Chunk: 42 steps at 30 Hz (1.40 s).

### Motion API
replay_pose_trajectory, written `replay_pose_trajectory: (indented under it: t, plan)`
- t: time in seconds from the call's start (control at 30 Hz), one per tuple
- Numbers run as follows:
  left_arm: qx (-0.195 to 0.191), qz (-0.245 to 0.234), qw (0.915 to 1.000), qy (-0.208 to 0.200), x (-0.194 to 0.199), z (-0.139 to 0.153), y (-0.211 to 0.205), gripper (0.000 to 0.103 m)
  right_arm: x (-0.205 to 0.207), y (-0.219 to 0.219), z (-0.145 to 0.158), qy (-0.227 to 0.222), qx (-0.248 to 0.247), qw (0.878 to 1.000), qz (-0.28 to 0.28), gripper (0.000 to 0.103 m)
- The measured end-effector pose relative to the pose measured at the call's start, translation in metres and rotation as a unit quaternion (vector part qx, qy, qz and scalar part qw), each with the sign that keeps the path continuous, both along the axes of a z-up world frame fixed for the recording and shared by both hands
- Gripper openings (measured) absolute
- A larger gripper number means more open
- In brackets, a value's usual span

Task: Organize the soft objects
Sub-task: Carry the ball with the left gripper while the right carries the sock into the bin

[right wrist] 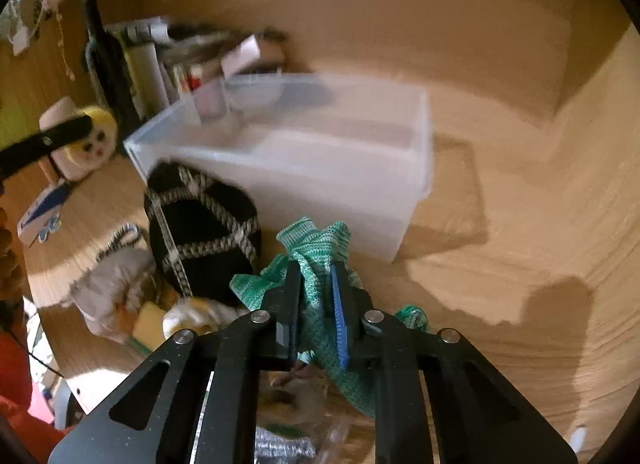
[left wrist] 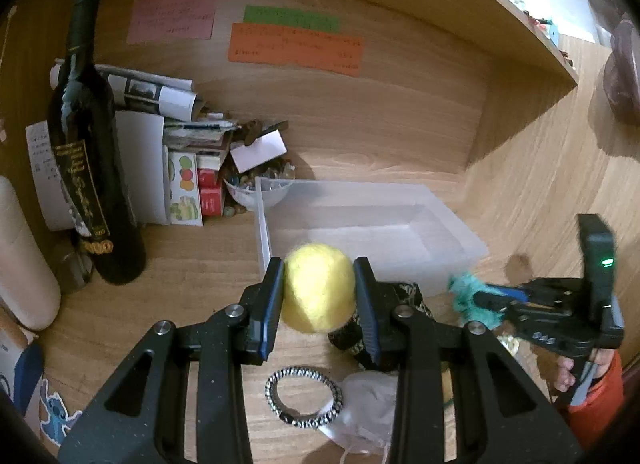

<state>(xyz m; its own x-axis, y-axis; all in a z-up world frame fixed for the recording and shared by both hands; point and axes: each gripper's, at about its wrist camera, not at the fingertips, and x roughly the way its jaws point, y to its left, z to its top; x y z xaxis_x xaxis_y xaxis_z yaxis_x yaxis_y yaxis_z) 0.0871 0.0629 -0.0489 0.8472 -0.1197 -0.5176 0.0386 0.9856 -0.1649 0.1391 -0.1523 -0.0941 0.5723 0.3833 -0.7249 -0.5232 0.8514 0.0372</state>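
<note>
My left gripper [left wrist: 319, 284] is shut on a yellow felt ball [left wrist: 318, 294], held above the desk just in front of the clear plastic bin [left wrist: 460, 240]. The ball, with a doll-like face, also shows in the right wrist view [right wrist: 98, 136]. My right gripper [right wrist: 316, 284] is shut on a green knitted cloth [right wrist: 316, 248], lifted near the bin's [right wrist: 416, 184] front corner. It shows in the left wrist view [left wrist: 480, 296] too. A black patterned knit piece [right wrist: 200, 224], a striped hair tie [left wrist: 304, 396] and a white cloth [left wrist: 368, 404] lie on the desk.
A dark wine bottle [left wrist: 86, 152] stands at the left. Stacked papers and small boxes [left wrist: 180, 168] and a bowl of beads [left wrist: 256, 188] sit behind the bin. Coloured notes [left wrist: 296, 46] hang on the wooden back panel. A white roll [left wrist: 20, 260] stands at far left.
</note>
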Motion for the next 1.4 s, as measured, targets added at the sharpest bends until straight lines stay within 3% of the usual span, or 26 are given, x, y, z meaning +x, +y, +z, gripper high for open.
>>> replay_pose_trajectory:
  t: [0.37,0.57,1.07,1.4]
  plan:
    - [-0.004,-0.004,1.0,-0.004,0.037,0.019,0.007,0.035,0.01,-0.008,0.07,-0.098,0.056,0.993,-0.019,0.012]
    - [0.008,-0.008,0.9998,0.018,0.066,0.017,0.006,0.035,0.035,0.015,0.078,-0.117,0.046,0.992,-0.023,0.012]
    - [0.035,-0.045,0.9919,0.113,0.125,-0.029,-0.013,0.035,0.094,0.059,0.015,-0.01,-0.004,1.0,-0.003,0.012]
    - [0.032,-0.05,0.989,0.135,0.141,-0.043,-0.016,0.036,0.101,0.067,-0.001,0.014,-0.05,0.999,-0.002,0.016]
